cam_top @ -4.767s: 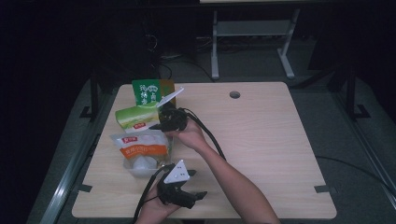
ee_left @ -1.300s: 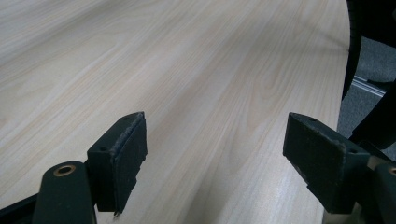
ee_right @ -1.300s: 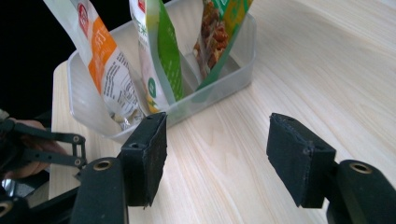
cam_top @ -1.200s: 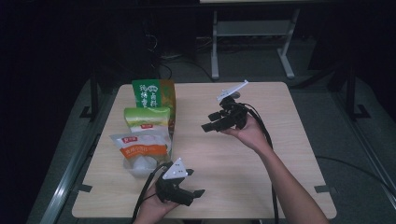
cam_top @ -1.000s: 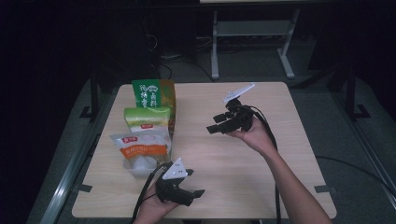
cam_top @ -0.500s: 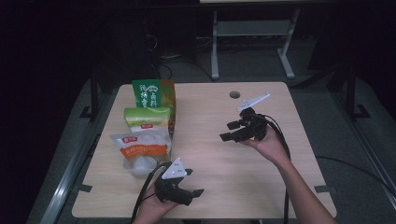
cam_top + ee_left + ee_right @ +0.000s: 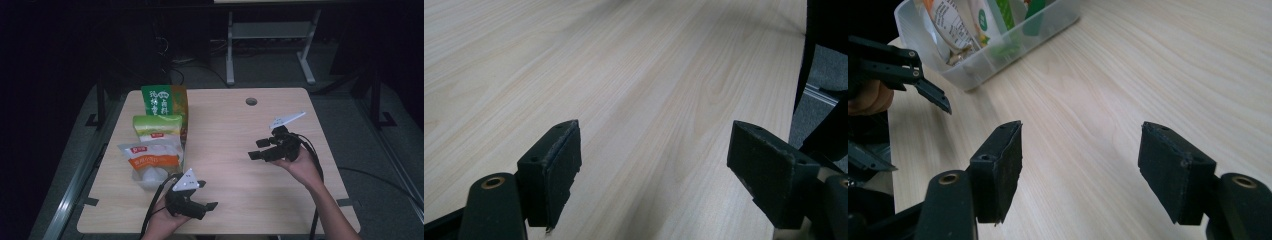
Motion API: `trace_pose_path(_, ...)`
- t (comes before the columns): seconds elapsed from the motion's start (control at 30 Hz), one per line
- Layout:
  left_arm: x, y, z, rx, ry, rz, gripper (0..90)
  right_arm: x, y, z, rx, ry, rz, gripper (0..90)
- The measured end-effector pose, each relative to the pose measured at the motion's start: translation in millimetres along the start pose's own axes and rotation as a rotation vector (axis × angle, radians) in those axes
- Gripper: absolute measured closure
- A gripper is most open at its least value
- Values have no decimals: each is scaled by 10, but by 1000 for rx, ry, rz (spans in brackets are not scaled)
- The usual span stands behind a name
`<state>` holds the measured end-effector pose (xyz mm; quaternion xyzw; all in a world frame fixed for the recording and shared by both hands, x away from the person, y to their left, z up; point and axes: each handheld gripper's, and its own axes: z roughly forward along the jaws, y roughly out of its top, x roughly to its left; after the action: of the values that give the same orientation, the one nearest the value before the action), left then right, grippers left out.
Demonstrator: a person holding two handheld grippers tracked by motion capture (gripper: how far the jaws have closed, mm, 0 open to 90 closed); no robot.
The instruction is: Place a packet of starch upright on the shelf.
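Several snack packs stand in a clear plastic bin at the table's left: a dark green box, a light green bag and a white and orange bag. My right gripper hovers over the right half of the table, pointing left toward the packs. Its jaws are open with bare wood between them. My left gripper rests near the front edge, just right of the bin, and points right. Its jaws are open with nothing in them. The right gripper view also catches that left gripper beside the bin.
The wooden table has a round cable hole near its far edge. A white frame stands on the dark floor beyond. Cables trail from both grippers toward the person. The table's right edge is close to the left gripper.
The right gripper has moved from the packs to the right and nearer the front edge, sinking a little. The left gripper has stayed where it was.
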<state>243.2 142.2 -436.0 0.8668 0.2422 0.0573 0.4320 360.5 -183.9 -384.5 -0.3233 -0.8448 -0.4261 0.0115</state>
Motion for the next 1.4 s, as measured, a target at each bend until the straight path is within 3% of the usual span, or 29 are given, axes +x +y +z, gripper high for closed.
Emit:
trace_pose_path(0.43,-8,-6,12,2,-2,-1,212,-36,-316,-67,2,-1,56,328)
trace_pose_path(0.93,-1,-10,14,2,-1,4,213,4,-573,-75,-3,1,77,321)
trace_pose_path(1.13,-6,-8,9,2,-1,-3,213,59,-718,-60,-2,-3,79,316)
trace_pose_path(1.4,-25,6,5,-1,-2,0,212,195,-812,-56,-14,-18,48,290)
